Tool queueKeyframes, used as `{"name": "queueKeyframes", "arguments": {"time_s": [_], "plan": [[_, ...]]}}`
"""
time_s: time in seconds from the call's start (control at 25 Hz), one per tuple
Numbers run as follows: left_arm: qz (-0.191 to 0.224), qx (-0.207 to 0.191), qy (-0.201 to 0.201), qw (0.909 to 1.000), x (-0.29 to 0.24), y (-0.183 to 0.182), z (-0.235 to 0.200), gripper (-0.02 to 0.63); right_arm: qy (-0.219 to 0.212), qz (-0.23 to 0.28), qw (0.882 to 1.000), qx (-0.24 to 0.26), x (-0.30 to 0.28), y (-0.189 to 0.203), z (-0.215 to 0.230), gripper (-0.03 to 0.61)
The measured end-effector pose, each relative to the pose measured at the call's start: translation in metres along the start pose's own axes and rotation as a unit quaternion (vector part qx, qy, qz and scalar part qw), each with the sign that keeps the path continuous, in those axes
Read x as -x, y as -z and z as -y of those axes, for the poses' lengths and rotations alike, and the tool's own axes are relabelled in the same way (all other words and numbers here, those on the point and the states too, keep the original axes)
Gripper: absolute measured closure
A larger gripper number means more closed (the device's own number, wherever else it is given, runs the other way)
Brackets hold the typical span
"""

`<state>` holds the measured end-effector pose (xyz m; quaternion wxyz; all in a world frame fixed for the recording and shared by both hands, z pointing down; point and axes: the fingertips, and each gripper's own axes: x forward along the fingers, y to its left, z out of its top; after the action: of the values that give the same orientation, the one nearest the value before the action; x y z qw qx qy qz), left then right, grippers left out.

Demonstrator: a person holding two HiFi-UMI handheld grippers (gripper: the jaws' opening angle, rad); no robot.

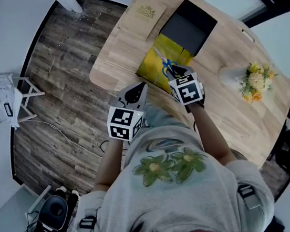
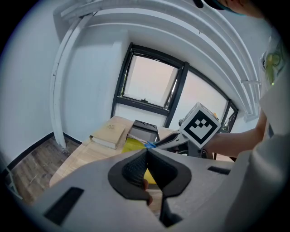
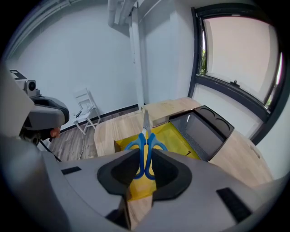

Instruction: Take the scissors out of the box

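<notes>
Nearest the head camera was the person's grey shirt (image 1: 170, 189) with its green flower print, both forearms reaching forward from it over the table (image 1: 120, 47).

Right tool (image 1: 174, 73): jaws closed on the blue handles of the scissors (image 1: 166, 65), one pad on each side of the handles, with the blades pointing away from the tool. The scissors were held over the yellow inside of the open box (image 1: 152, 69). From the left tool view they seemed lifted off the yellow lining, though contact could not be ruled out.

Left tool (image 1: 137, 90): jaws brought together at the tips with nothing between them. It hung just left of the right tool, beside the near edge of the table and apart from the box.

Box: it lay near the middle of the light wooden table, and its dark lid (image 1: 188, 25) stood open on the far side, touching the yellow part.

Other things on the table: a tan book (image 1: 147, 12) lay flat beyond the box, close to the far edge, and a bunch of yellow and white flowers (image 1: 257, 79) stood well to the right.

Surroundings: a dark plank floor (image 1: 65, 70) lay left of the table, and a white chair (image 1: 5, 97) stood by the wall.
</notes>
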<state>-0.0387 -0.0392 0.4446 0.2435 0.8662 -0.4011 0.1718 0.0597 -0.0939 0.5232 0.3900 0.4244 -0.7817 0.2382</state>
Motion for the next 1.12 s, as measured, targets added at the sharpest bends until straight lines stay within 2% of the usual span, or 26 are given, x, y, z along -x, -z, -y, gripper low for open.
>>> {"name": "queueKeyframes", "arguments": {"time_s": [0.36,0.76,1.12], "plan": [[0.011,-0.006,-0.005,0.9999,0.007,-0.004,0.006,0.607,-0.020,0.053,0.998,0.004,0.031,-0.021,-0.012,0.494],[0.024,-0.013,-0.011,0.9996,0.018,-0.010,0.015,0.607,-0.022,0.112,0.993,0.022,0.066,-0.041,-0.024,0.494],[0.032,-0.021,-0.017,0.9991,0.026,-0.013,0.021,0.607,-0.029,0.141,0.989,0.025,0.089,-0.044,-0.032,0.494]]}}
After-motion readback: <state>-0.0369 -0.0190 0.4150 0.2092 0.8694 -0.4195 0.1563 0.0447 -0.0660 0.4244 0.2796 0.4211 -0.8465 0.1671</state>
